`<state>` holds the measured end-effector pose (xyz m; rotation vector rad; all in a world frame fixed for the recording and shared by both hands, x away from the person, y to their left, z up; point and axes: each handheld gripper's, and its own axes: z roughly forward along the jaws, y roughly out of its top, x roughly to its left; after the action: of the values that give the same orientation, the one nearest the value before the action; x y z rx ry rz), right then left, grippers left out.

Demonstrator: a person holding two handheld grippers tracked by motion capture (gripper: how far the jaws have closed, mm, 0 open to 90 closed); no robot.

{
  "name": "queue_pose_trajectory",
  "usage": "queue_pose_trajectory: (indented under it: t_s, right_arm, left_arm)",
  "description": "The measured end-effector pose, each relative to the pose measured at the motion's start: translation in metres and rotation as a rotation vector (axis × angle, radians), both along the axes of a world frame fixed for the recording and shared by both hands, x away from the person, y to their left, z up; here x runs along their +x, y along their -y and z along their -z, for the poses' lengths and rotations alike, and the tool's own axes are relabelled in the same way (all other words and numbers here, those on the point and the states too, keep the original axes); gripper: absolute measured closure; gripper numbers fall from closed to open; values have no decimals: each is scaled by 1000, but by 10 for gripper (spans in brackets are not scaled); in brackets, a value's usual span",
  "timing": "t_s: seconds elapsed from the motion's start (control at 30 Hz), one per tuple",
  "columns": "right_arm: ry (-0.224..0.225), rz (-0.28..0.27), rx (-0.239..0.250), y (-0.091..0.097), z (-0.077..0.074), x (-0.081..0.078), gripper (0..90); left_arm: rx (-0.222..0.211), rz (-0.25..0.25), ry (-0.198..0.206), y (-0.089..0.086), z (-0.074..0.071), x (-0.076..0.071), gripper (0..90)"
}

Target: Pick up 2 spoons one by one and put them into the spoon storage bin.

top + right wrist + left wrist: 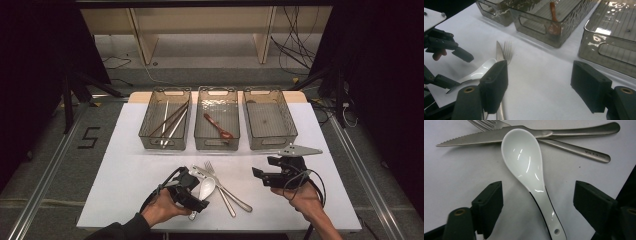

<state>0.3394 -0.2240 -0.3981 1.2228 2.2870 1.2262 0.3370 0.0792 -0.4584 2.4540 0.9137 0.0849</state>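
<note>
The white ceramic spoon (529, 170) lies on the white surface (125, 170), near its front edge, bowl up, its bowl touching the knife (499, 136) and fork (574, 148) that lie crossed just beyond it.

Largest on the surface are three smoked plastic bins in a row at the back: the left bin (165, 120) holds chopsticks (172, 120), the middle bin (216, 120) a reddish-brown spoon (218, 126), and the right bin (270, 120) has a bare floor.

The left tongs (537, 197) sit low over the white ceramic spoon with the handle between the pads, both pads standing apart from it, so the tongs are wide and hold nothing.

The right tongs (539, 82) hover to the right of the cutlery, wide apart with bare surface between the pads.
</note>
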Motion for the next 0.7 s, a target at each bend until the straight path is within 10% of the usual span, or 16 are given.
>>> queue_pose_trajectory:
  t_s: [0.7]
  right_arm:
    - [-7,-17,3,-4,1,0,308]
  left_arm:
    - [86,50,24,8,9,-3,457]
